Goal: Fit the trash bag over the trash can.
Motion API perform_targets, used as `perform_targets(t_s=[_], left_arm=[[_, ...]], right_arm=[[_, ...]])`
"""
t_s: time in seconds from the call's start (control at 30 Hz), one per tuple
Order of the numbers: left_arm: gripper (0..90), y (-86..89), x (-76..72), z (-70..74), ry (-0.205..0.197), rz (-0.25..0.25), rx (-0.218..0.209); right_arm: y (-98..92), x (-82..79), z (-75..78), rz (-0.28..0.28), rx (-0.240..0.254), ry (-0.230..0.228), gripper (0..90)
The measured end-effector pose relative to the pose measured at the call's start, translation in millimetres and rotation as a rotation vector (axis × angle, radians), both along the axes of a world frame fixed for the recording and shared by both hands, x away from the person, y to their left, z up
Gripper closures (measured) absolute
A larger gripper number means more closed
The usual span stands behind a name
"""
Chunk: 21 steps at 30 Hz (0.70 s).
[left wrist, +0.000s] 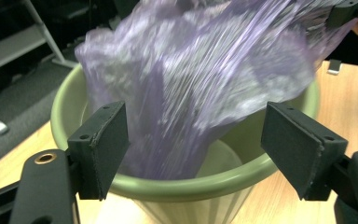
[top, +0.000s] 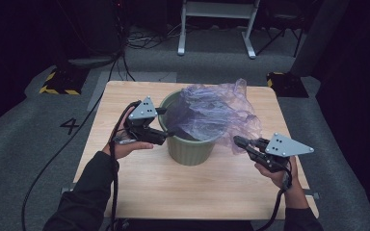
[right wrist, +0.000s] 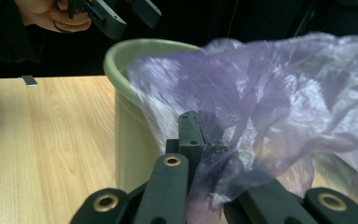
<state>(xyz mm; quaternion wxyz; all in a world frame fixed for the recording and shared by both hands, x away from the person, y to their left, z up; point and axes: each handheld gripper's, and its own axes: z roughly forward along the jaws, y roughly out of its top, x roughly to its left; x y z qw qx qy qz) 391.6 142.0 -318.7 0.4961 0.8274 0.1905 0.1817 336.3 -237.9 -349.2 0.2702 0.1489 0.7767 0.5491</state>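
A pale green bin (top: 190, 149) stands upright at the middle of the wooden table (top: 139, 187). A thin purple plastic bag (top: 217, 113) sits partly inside it and spills over the right side of the rim. My left gripper (top: 166, 134) is at the bin's left rim; in the left gripper view its jaws (left wrist: 198, 137) stand wide open over the rim (left wrist: 191, 186), with the bag (left wrist: 200, 79) hanging beyond them, untouched. My right gripper (top: 238, 142) is to the right of the bin. Its jaws (right wrist: 205, 140) are shut on a fold of the bag (right wrist: 284, 93) beside the bin wall (right wrist: 130, 140).
Behind the table are the legs of a white frame (top: 217, 29) and two bases with yellow and black stripes (top: 58, 82). A "4" (top: 70, 126) is marked on the grey floor at left. Black cables trail from both grippers off the near edge.
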Motion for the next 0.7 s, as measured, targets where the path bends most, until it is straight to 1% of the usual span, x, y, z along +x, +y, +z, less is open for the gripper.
perform_targets(t_s=[0.1, 0.17, 0.2, 0.27, 0.33, 0.4, 0.47, 0.53, 0.57, 0.6, 0.63, 0.67, 0.7], left_arm=[[22.0, -8.4, -9.0, 8.0, -0.022, -0.045, -0.011], [22.2, -19.3, -14.5, 13.1, -0.046, -0.072, 0.003], [22.2, -25.4, -16.4, 15.4, -0.048, -0.089, 0.003], [22.4, -39.0, -18.4, 19.3, -0.051, -0.116, 0.009], [22.4, -52.6, -19.4, 22.2, -0.061, -0.133, 0.025], [22.4, -64.3, -19.5, 23.6, -0.064, -0.148, 0.044], [23.7, -72.7, -17.8, 23.5, -0.074, -0.144, 0.068], [29.1, -77.8, -14.0, 21.3, -0.071, -0.135, 0.095], [32.1, -79.1, -11.8, 19.7, -0.059, -0.136, 0.100], [41.6, -79.2, -9.4, 18.2, -0.054, -0.142, 0.109], [48.1, -79.4, -7.5, 16.4, -0.051, -0.142, 0.119], [52.0, -79.0, -6.0, 14.0, -0.049, -0.151, 0.126], [60.3, -78.8, -5.8, 12.5, -0.050, -0.155, 0.129]], right_arm=[[3.4, -4.4, 5.9, 0.015, 0.001, -0.018, 90.0], [6.9, -7.7, 9.7, 0.020, -0.005, -0.032, 90.0], [9.1, -9.1, 11.3, 0.029, -0.012, -0.035, 90.0], [14.9, -11.4, 14.4, 0.030, -0.029, -0.045, 90.0], [20.9, -13.0, 16.5, 0.044, -0.050, -0.055, 90.0], [25.7, -13.4, 17.6, 0.057, -0.063, -0.054, 90.0], [29.9, -13.1, 17.5, 0.071, -0.074, -0.054, 90.0], [34.1, -13.5, 16.1, 0.082, -0.084, -0.056, 90.0], [36.0, -13.8, 15.0, 0.088, -0.088, -0.053, 89.5], [37.6, -13.8, 14.0, 0.093, -0.093, -0.056, 88.8], [38.8, -14.0, 13.1, 0.095, -0.096, -0.055, 88.7], [39.6, -14.2, 12.6, 0.099, -0.099, -0.051, 88.3], [40.3, -14.7, 12.4, 0.102, -0.102, -0.051, 87.9]])
